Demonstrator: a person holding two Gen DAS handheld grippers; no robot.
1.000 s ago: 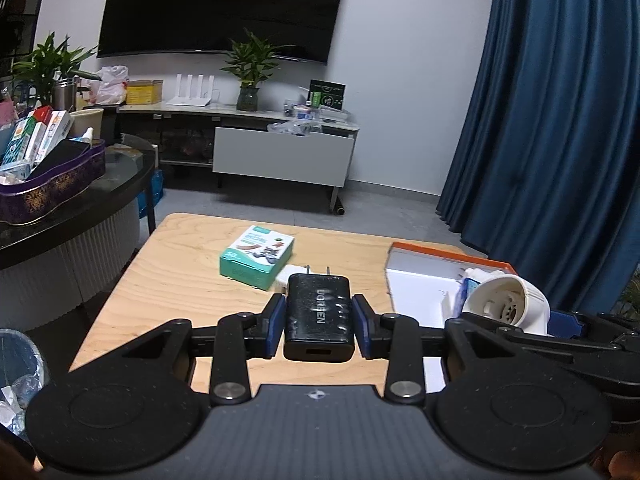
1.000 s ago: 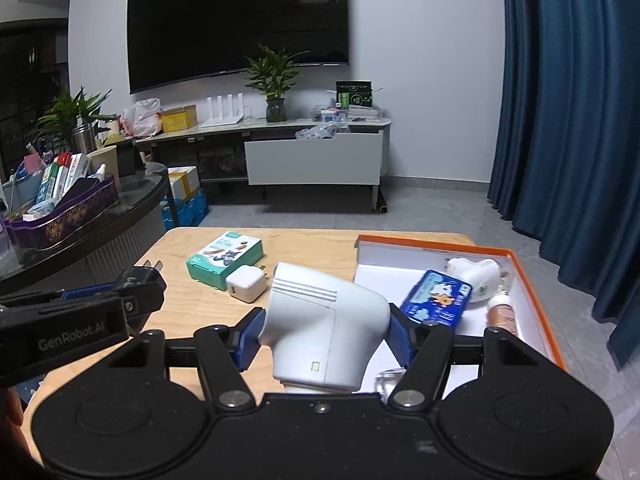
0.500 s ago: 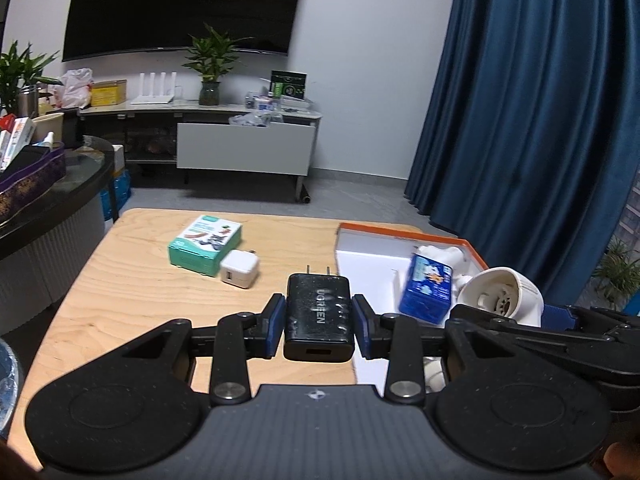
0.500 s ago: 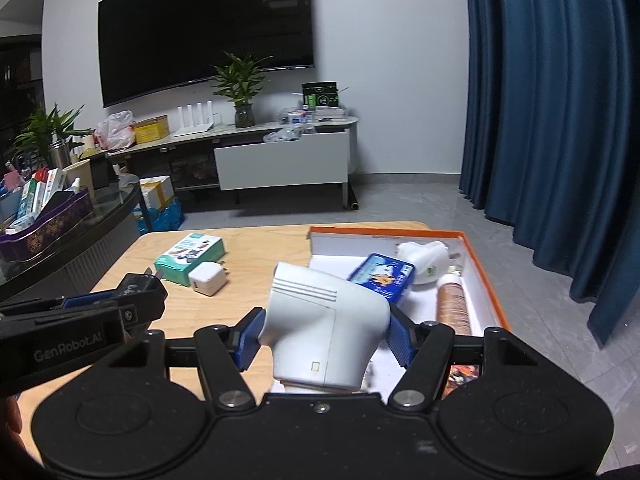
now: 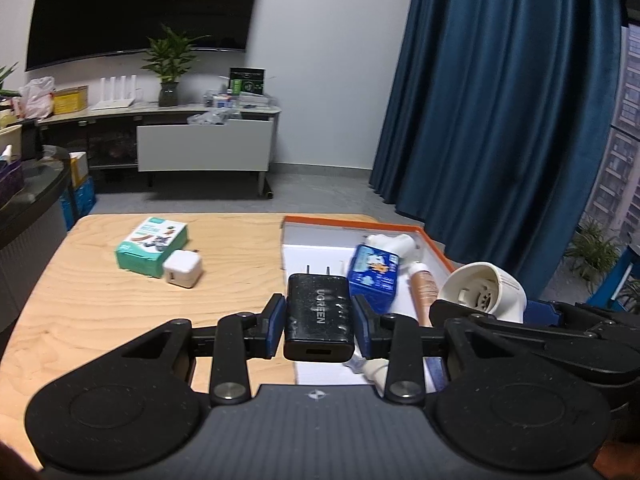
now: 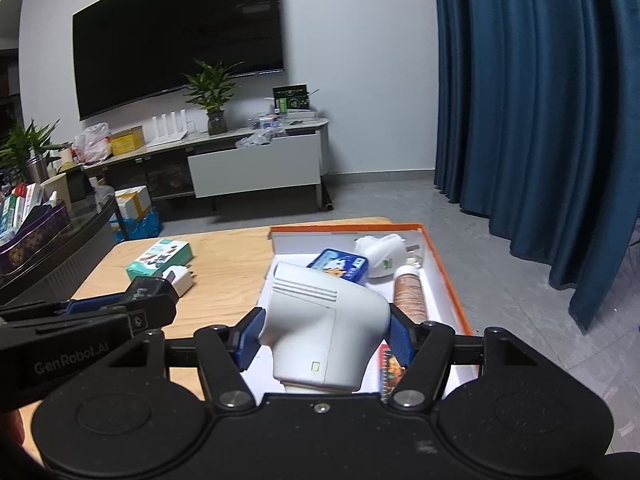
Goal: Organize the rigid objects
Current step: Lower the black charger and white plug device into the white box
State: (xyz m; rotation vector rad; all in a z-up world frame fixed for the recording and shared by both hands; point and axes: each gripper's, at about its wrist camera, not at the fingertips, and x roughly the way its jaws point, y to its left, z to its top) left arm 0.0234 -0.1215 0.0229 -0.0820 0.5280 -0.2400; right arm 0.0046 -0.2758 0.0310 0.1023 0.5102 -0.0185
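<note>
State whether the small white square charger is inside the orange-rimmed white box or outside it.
Outside. The small white square charger lies on the bare wooden table, beside a green carton, left of the orange-rimmed white box.

"UGREEN" on black charger, "GenRobot.AI" on left hand-held gripper

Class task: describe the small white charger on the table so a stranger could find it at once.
Start at the wooden table, left of the orange-rimmed tray. There a green box lies; the white charger sits against its near right corner: a plain white cube, unprinted.
</note>
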